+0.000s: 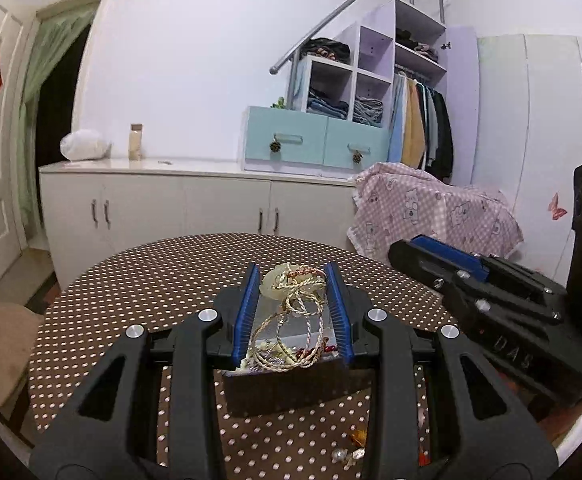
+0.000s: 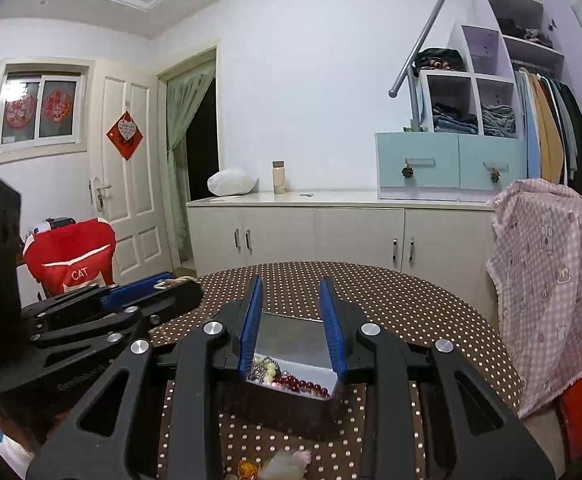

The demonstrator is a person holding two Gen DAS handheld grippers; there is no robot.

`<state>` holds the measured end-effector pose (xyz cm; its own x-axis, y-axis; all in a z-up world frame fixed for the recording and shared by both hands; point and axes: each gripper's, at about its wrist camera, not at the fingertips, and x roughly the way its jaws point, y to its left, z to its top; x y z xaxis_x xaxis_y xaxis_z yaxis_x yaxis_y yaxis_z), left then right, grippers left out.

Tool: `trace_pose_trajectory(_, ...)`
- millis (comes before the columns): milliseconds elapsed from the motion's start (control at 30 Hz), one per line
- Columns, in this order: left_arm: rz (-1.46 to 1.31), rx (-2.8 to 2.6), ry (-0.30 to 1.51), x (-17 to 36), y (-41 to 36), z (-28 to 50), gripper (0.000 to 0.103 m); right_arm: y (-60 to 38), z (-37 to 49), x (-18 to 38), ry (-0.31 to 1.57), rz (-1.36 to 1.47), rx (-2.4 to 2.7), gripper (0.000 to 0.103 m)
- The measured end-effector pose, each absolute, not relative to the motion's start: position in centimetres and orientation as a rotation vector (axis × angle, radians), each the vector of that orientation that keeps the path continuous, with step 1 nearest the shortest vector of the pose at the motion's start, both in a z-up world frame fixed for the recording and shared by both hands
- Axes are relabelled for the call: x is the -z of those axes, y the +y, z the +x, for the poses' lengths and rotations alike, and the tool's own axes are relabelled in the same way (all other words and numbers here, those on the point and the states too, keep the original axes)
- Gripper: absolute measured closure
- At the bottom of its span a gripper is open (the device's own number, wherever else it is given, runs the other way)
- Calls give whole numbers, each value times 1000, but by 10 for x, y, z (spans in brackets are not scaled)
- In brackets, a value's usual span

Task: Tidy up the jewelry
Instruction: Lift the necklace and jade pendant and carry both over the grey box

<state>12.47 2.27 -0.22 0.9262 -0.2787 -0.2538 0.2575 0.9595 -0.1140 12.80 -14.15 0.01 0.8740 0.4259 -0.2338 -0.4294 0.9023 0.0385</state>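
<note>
A tangle of corded necklaces [image 1: 291, 312] is pinched between the left gripper [image 1: 293, 276] pads above the box [image 1: 295, 396]. The box's walls are clasped by the right gripper [image 2: 291, 292]. Loose trinkets [image 1: 347, 454] are seen before the box on the dotted table [image 1: 151, 280].

Twisted cord necklace [image 1: 291, 320], glossy red beads [image 2: 305, 385], matt polka-dot tablecloth [image 1: 151, 280]
</note>
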Motion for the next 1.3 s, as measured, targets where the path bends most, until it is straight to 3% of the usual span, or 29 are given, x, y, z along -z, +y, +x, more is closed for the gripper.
trace_pose_trajectory(300,-121,294,319,10,30,136,69,-152,121,11,271,0,-461,75)
trace_pose_trajectory(367,-119,296,318,9,32,129,69,-156,115,14,285,9,-466,66)
trace_pose_trajectory(533,-80,285,293,10,31,111,69,-158,103,26,348,9,-490,63)
trace_pose_trajectory(1300,-74,284,382,42,35,97,69,-110,126,84,666,-260,-482,62)
